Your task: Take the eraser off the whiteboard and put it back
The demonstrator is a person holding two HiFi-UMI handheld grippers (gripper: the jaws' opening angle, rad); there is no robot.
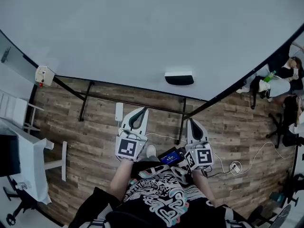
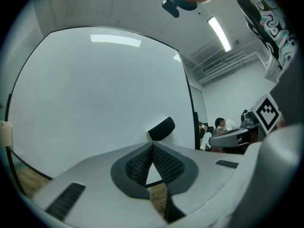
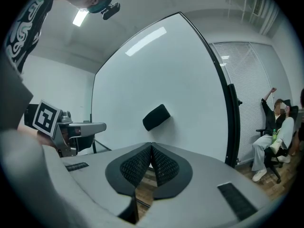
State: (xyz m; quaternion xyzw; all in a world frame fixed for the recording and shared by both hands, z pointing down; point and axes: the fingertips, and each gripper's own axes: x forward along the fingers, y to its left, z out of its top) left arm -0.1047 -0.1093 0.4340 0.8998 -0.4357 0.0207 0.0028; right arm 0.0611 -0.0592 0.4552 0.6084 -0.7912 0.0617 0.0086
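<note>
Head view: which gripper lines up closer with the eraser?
The right gripper: almost directly below the black-and-white block eraser. The left gripper sits further off to the side.

No words, brands or numbers can be read anywhere I look. The only signs are black-and-white square marker patterns, one on the white left marker cube (image 1: 127, 148) of my left gripper (image 1: 143, 110), one on the white right marker cube (image 1: 204, 156) of my right gripper (image 1: 192, 122). The swirling white-and-teal print on my black T-shirt (image 1: 161, 201) and the small blue-lit screen (image 1: 171, 156) are too small to read.
</note>
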